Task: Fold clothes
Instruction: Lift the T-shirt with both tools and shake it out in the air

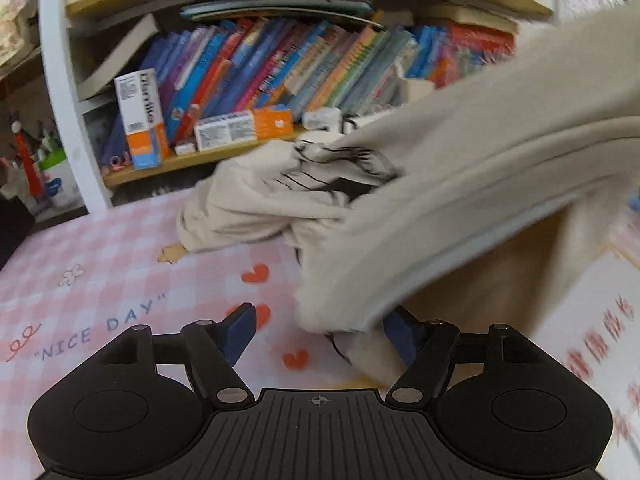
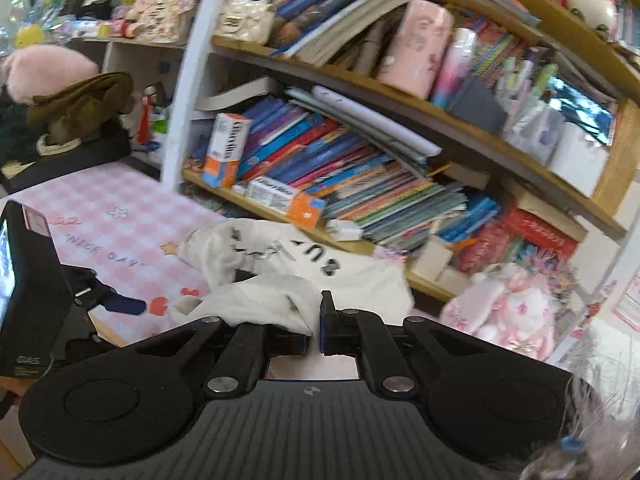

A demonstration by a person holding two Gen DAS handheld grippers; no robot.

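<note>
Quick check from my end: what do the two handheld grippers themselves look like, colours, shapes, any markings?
Both match: the left gripper and right gripper have matte black bodies with a ribbed centre plate bearing a small crosshair mark, a round black disc on each side, and black linkage arms with silver pivot pins. The jaws end in dark blue pads. The right wrist view shows a black box with a screen on the left gripper. No hands, sleeves or cables show.

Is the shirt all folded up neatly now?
No, the shirt lies bunched and crumpled on the pink tablecloth, one part lifted by the right hand-held gripper.
</note>
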